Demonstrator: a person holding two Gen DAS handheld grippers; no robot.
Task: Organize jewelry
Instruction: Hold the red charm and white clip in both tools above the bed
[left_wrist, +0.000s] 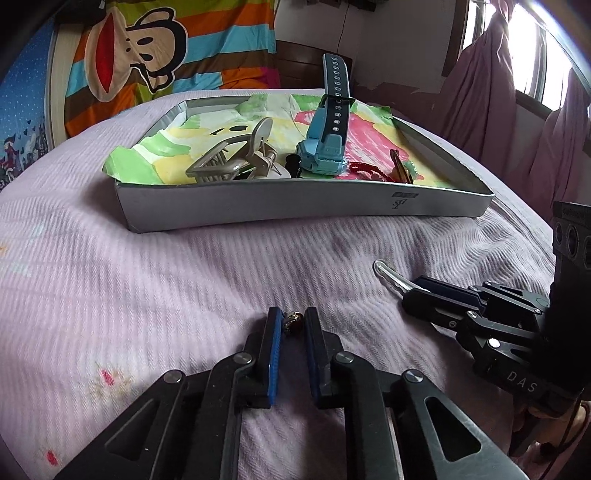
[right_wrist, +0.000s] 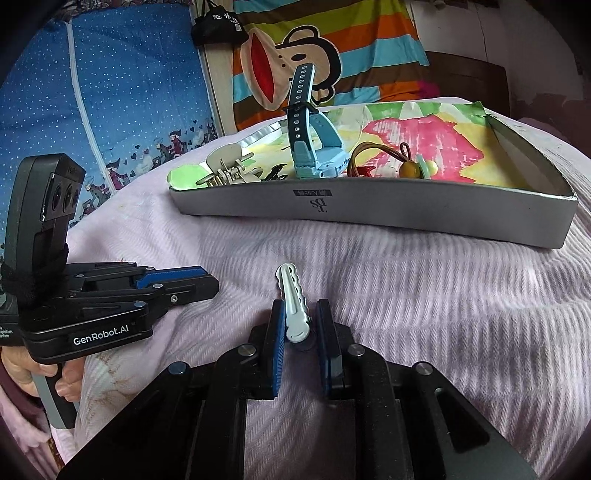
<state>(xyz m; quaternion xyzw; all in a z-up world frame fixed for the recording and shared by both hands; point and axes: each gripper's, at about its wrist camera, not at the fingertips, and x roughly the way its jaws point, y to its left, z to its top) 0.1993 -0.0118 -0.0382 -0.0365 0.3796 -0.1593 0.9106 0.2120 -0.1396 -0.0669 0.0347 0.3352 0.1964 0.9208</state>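
A bed (left_wrist: 147, 266) covered in a pale pink ribbed blanket carries a shallow grey box lid (left_wrist: 306, 208) lined with bright paper. Inside it sit a blue watch (left_wrist: 325, 147), a beige claw hair clip (left_wrist: 236, 158) and a hair tie with a yellow bead (right_wrist: 406, 168). In front of the lid, 2 tools rest low on the blanket. The right hand-held gripper (right_wrist: 299, 325) is narrowed onto a white wavy hair clip (right_wrist: 293, 299). The left hand-held gripper (left_wrist: 293, 325) is closed almost fully on a small beaded trinket (left_wrist: 293, 319) at its tips. Judging by this, both items are being picked up; next, each needs lifting clear and carrying forward over the lid's near wall before release.
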